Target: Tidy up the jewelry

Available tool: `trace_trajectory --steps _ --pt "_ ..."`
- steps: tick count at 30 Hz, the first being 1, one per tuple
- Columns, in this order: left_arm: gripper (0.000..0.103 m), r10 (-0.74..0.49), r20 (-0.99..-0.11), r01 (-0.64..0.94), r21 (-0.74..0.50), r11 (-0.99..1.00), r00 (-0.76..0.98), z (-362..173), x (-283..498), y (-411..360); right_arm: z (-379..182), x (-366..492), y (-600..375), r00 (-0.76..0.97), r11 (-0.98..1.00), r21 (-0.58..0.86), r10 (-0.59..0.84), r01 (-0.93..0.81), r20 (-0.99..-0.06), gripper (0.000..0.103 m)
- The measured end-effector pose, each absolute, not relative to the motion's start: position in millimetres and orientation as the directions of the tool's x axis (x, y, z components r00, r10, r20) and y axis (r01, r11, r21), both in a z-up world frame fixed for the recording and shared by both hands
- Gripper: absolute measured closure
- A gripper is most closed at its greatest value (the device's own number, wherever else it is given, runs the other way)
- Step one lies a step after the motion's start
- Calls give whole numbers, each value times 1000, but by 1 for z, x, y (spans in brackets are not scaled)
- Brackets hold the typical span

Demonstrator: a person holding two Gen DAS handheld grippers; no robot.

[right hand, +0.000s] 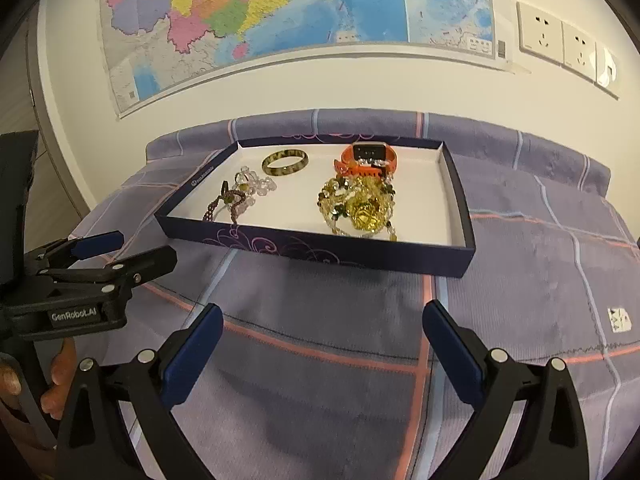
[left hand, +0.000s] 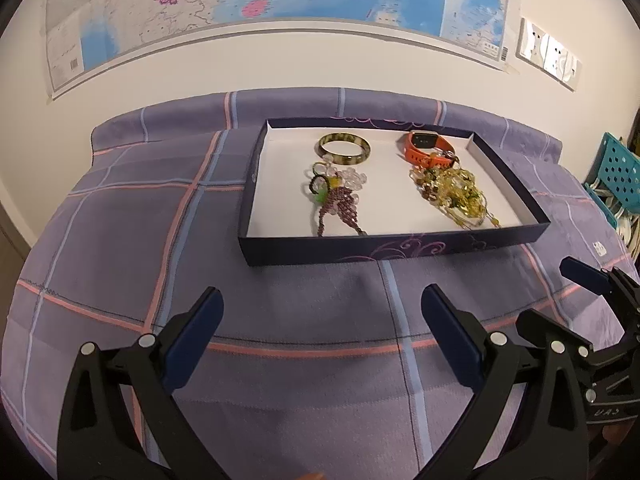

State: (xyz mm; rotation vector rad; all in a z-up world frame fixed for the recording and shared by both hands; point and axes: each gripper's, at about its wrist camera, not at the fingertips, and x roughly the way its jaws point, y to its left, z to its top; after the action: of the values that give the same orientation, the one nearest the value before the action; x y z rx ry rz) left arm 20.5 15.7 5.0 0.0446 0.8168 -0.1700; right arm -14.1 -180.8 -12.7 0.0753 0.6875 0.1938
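- All the jewelry I can see sits inside the shallow box (left hand: 394,250) on the plaid bedspread (left hand: 120,240), near the wall: a mottled bangle (left hand: 344,149) and an orange watch (left hand: 426,145) at the far side, a purple-and-clear bead cluster (left hand: 340,196) and a yellow bead tangle (left hand: 456,190) nearer me.
- The watch touches the yellow tangle, so if I pull either one the other may drag along or spill over the low wall.
- The purple strands trail right to the near wall of the box; a pinch there could catch one loop and lift the whole cluster in a swinging bunch.
- The bangle looks smooth and hard to me; gripped across its rim it could squirt out of the pads and roll.
- The box is light card, I'd judge, on soft bedding. Pressing down on a wall could tip it or slide it off its spot.
- My left gripper (left hand: 322,330) hangs over bare bedspread short of the box, fingers spread wide and holding nothing.
- My right gripper (right hand: 322,344) is the same: fingers well apart, nothing between them, just short of the box.
- The two grippers sit close side by side, so reaching in together risks a knock between them.
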Motion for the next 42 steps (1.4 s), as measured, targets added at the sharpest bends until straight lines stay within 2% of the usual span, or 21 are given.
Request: trace_trajectory --steps 42 --pt "5 -128 -728 182 -4 983 674 8 11 9 -12 -19 -186 755 979 137 202 -149 -624 7"
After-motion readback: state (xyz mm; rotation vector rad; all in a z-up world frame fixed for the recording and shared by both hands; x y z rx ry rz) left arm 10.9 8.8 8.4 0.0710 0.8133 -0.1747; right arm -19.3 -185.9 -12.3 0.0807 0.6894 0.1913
